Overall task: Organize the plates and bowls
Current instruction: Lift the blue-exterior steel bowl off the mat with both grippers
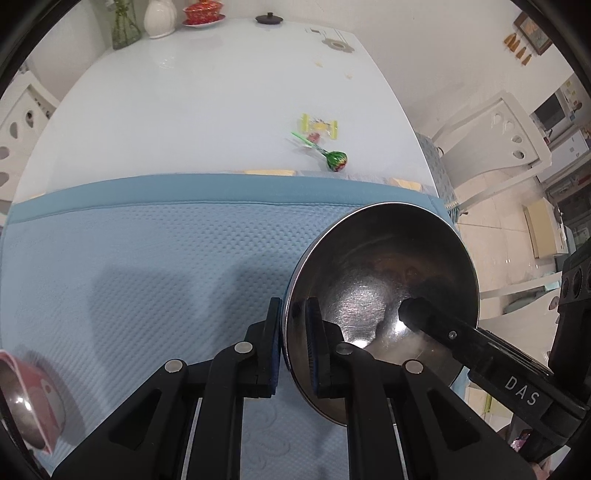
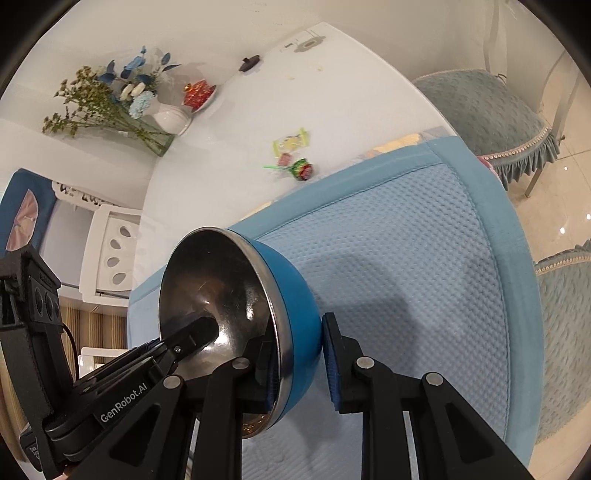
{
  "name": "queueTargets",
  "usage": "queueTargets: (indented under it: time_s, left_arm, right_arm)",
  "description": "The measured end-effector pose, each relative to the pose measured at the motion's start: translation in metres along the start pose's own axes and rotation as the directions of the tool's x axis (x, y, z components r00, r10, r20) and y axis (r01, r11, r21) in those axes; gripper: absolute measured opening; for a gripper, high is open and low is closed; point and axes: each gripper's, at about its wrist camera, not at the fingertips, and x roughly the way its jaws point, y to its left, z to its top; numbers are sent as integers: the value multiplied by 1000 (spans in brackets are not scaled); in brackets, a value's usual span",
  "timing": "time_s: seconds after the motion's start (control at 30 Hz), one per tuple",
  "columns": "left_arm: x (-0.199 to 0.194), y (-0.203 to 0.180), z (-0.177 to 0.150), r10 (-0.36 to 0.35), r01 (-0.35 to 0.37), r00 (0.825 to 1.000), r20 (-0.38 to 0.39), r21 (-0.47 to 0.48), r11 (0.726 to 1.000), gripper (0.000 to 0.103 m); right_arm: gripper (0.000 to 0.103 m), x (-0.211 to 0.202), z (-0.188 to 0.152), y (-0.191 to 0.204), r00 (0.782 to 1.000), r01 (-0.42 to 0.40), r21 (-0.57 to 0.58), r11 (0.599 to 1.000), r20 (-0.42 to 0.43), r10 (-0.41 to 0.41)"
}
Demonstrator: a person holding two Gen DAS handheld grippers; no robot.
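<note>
A bowl point(image 1: 380, 280), steel inside and blue outside point(image 2: 295, 295), hangs tilted above the blue quilted mat point(image 1: 147, 258), casting a shadow on it. My left gripper point(image 1: 293, 332) is shut on the bowl's left rim, one finger inside and one outside. My right gripper point(image 2: 299, 362) is shut on the opposite rim, its outer pad against the blue wall. Each view shows the other gripper's finger inside the bowl. A second bowl point(image 1: 26, 398), pink outside and steel inside, sits at the mat's near left corner.
The mat point(image 2: 406, 258) covers the near end of a white table point(image 1: 184, 110). Beyond it lie a lollipop point(image 1: 336, 160) and a wrapped candy point(image 1: 319, 125). At the far end stand a white vase point(image 1: 159, 18), a red lidded dish point(image 1: 203, 13) and a black lid point(image 1: 269, 18). Chairs flank the table.
</note>
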Motion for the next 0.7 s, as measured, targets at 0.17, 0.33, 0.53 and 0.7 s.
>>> queueTargets:
  time_s: [0.17,0.33,0.53,0.7]
  left_arm:
    - [-19,19,-7,0,1,1000,18,-24,1000,9]
    - [-41,42,-16,3,-1,999,42,-49,999,9]
    - [-70,75,-22,12,-6,997,71,-72,997,9]
    - [-93,108,-26,21,-12,995,95,-101,995,9]
  right_arm:
    - [21,-6,-10,29,1000,-11,-26,1000,0,11]
    - [21,-9,-22,61,1000,-20,-58,998,-1,20]
    - [21,-9,-37,106,999,-34,-101,994,-2,34]
    - [21,-4,-49,146,999,-44,-146,988,-10,44]
